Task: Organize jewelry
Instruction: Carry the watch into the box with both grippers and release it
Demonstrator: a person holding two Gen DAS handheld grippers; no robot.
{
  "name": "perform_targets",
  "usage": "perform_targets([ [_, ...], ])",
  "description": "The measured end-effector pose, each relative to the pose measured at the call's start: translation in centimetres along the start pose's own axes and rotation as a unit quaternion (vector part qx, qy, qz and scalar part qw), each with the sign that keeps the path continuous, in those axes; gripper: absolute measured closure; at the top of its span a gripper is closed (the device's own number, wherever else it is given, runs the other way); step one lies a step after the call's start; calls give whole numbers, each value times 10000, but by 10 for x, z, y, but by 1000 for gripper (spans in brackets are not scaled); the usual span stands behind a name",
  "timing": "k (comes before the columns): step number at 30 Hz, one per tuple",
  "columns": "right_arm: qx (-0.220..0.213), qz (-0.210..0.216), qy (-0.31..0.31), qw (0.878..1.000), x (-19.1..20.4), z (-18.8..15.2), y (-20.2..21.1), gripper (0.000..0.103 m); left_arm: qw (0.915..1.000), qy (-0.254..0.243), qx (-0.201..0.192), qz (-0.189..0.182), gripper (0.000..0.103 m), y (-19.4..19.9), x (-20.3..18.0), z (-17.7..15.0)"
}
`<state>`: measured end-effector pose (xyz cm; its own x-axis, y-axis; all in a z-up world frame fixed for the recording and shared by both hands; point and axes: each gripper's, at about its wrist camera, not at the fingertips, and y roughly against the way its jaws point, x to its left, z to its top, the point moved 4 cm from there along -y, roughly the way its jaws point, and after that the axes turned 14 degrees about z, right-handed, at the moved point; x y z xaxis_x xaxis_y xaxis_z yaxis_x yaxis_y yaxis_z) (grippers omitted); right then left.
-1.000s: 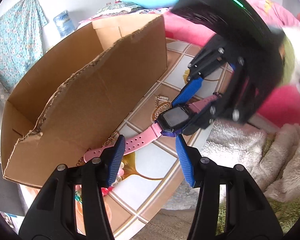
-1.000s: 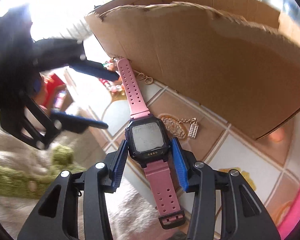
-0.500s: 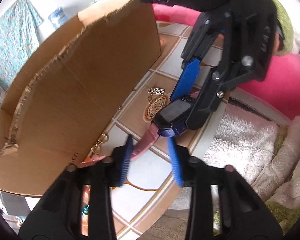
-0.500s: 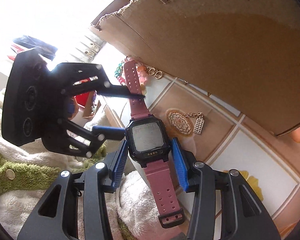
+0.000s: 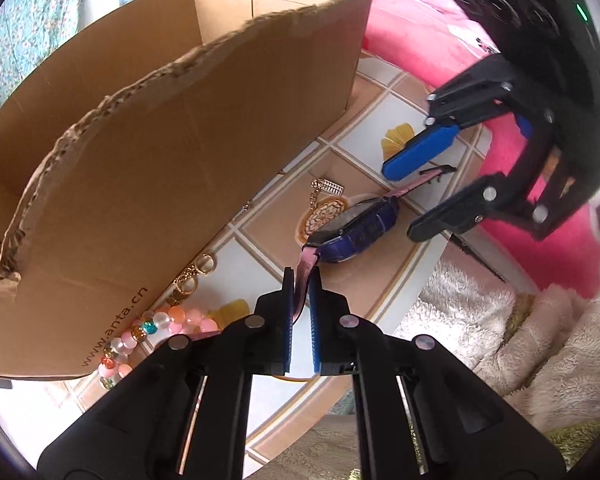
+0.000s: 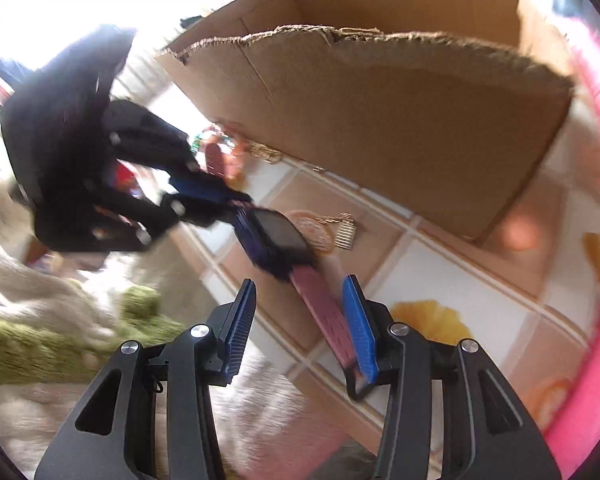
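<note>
A pink-strapped watch with a dark blue case (image 5: 356, 224) lies tilted on the tiled table top (image 5: 380, 136), beside the cardboard box (image 5: 180, 140). My left gripper (image 5: 301, 276) is closing, and its blue pads pinch the near strap. In the right wrist view that left gripper (image 6: 236, 200) grips the far strap next to the watch case (image 6: 276, 236). My right gripper (image 6: 300, 280) stands open. The other pink strap (image 6: 324, 312) runs between its fingers, close along the right one. From the left wrist view the right gripper (image 5: 400, 200) hovers just beyond the case.
A flat patterned pendant on a gold chain (image 5: 324, 212) lies by the watch. Gold rings (image 5: 192, 276) and a bead bracelet (image 5: 148, 328) sit against the box wall. A fluffy white and green blanket (image 5: 500, 340) borders the table edge, and a pink cushion (image 5: 420, 40) lies behind.
My left gripper closed from wide open onto the pink strap. The right gripper came off the watch case and drew back along the strap. The watch tipped onto its side.
</note>
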<state>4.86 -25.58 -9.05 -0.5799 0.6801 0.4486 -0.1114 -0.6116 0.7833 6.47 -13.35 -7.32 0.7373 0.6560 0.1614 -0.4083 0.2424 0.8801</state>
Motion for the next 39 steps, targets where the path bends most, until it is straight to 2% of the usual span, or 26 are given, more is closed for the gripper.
perform_targets([
  [1,-20,-298,44,9995,0,-3,1,65,10000,6,3,7,97,0,1,0],
  [2,9,-565,66,9984,-2,-5,0,80,10000,11,-2,20,97,-1,2,-1],
  [3,45,-719,55,9974,-4,-6,-4,91,10000,16,-17,34,97,-1,3,0],
  [4,40,-888,5,9960,-6,-8,-4,92,10000,27,-55,32,97,0,2,2],
  [5,-45,-948,-48,9955,-7,-8,-2,97,9999,40,-87,41,99,0,2,3],
  [12,-574,-1477,-40,9874,18,-3,27,98,9979,43,-626,172,101,36,1,14],
  [15,-784,-1760,259,9809,49,12,47,98,9944,59,-989,375,101,70,6,20],
  [18,-978,-1917,510,9752,67,34,66,98,9892,227,-1328,571,101,105,25,29],
  [22,-1081,-1730,621,9770,68,94,81,98,9846,591,-1442,789,101,127,66,46],
  [24,-999,-1550,561,9812,58,119,78,98,9843,865,-1278,856,101,122,96,61],
  [26,-733,-1233,367,9890,37,151,67,98,9845,1118,-1009,902,101,108,121,75],
  [29,-116,-939,-198,9953,-3,189,32,99,9865,1432,-316,724,101,67,156,90],
  [33,571,-744,-691,9932,-51,215,-15,99,9852,1518,358,714,101,16,183,99],
  [37,836,-374,-1384,9861,-94,228,-40,97,9797,1652,954,621,98,-26,201,105],
  [39,831,-437,-1669,9815,-113,235,-46,90,9762,1711,1182,611,95,-42,209,109],
])
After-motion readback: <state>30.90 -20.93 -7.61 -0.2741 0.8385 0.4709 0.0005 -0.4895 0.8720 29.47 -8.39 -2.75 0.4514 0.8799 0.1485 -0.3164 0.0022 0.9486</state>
